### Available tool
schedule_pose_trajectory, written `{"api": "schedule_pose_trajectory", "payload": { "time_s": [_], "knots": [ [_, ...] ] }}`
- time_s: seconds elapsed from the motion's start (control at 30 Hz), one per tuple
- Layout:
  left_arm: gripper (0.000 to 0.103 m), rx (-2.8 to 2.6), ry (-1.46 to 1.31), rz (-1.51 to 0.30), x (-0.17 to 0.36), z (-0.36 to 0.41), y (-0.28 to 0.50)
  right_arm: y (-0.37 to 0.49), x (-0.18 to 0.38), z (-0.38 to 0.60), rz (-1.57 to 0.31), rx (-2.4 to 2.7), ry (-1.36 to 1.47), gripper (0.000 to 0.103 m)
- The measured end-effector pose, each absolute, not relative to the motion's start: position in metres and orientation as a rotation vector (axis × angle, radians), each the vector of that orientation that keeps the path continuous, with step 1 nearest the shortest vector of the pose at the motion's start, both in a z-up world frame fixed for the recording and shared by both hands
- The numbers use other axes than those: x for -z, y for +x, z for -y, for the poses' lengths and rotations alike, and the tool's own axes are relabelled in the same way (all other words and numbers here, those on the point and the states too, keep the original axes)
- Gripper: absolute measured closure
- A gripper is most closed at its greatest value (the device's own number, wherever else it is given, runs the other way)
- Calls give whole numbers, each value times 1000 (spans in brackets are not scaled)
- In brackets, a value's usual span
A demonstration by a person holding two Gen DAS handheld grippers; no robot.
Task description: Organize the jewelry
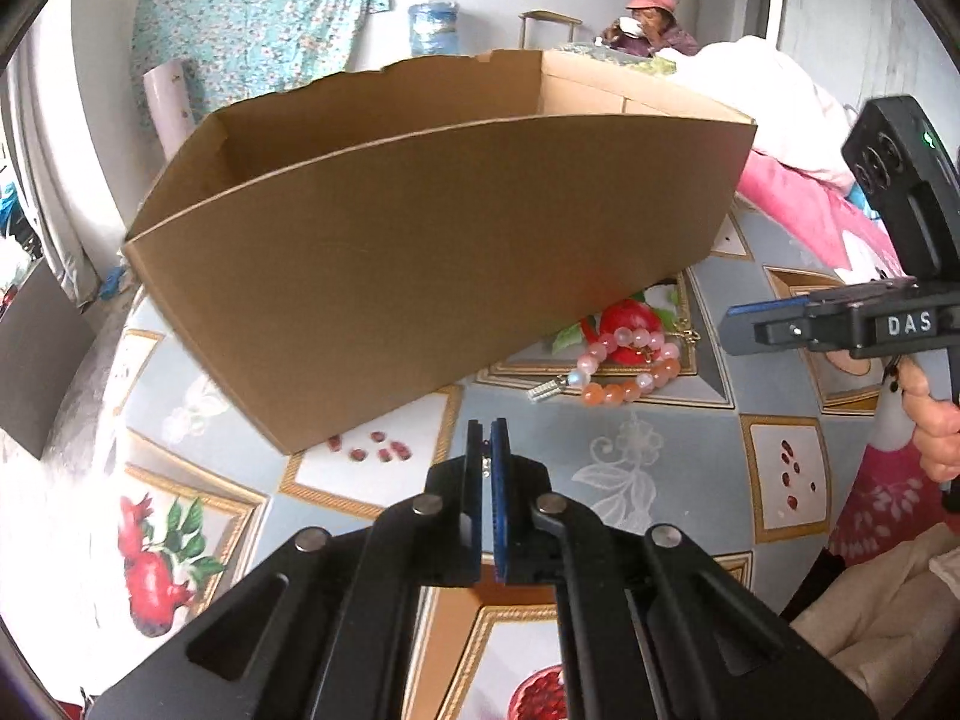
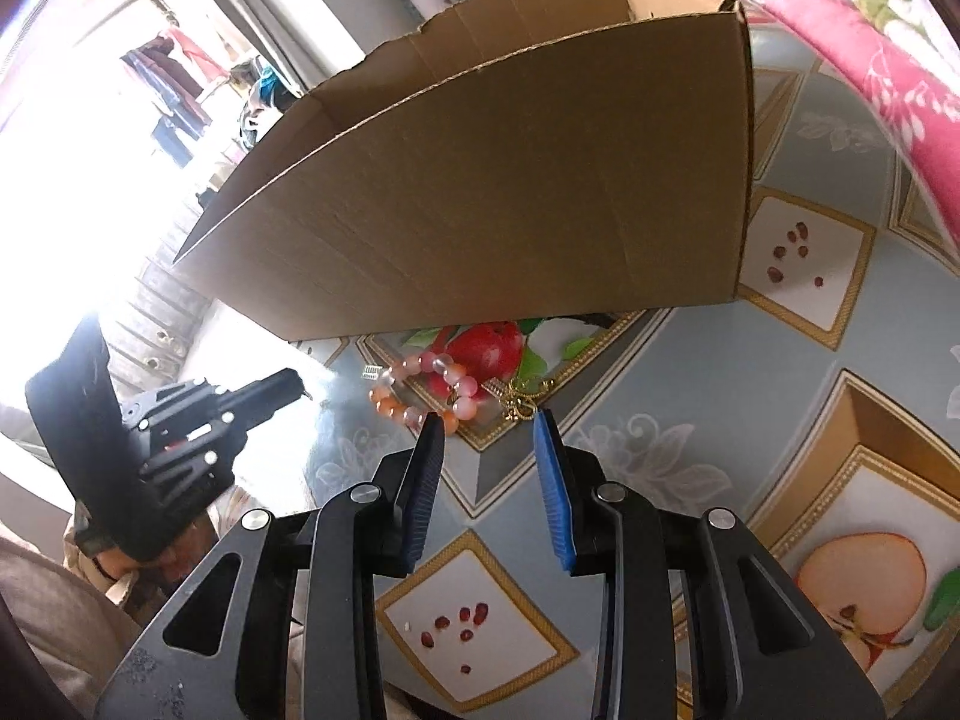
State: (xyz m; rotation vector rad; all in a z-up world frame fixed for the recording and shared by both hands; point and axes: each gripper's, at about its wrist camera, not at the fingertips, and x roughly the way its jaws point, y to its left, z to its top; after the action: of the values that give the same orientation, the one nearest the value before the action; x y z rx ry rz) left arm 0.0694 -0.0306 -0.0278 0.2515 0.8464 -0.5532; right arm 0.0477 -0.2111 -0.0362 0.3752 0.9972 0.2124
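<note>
A pink and orange bead bracelet lies on the patterned tablecloth just in front of an open cardboard box. A small silver clasp piece lies at its left and a gold trinket at its right. My left gripper is shut and empty, short of the box's near wall. In the right wrist view, my right gripper is open, its fingertips just before the bracelet and the gold trinket. The box stands right behind them.
The tablecloth has fruit prints and grey squares. Pink and white bedding lies at the right, beyond the table. A person in a pink hat sits behind the box. The left gripper's body shows at the left in the right wrist view.
</note>
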Motion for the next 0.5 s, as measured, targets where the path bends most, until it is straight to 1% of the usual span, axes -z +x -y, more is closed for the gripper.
{"api": "schedule_pose_trajectory", "payload": {
  "time_s": [0.17, 0.4, 0.5],
  "knots": [
    [101, 531, 221, -884, 38, 26, 73, 45, 39, 204, -1019, -188, 308, 70],
    [101, 532, 214, -896, 42, 22, 73, 51, 38, 189, -1000, -119, 163, 70],
    [101, 535, 208, -894, 42, 20, 73, 55, 42, 189, -1003, -93, 137, 72]
  ]
}}
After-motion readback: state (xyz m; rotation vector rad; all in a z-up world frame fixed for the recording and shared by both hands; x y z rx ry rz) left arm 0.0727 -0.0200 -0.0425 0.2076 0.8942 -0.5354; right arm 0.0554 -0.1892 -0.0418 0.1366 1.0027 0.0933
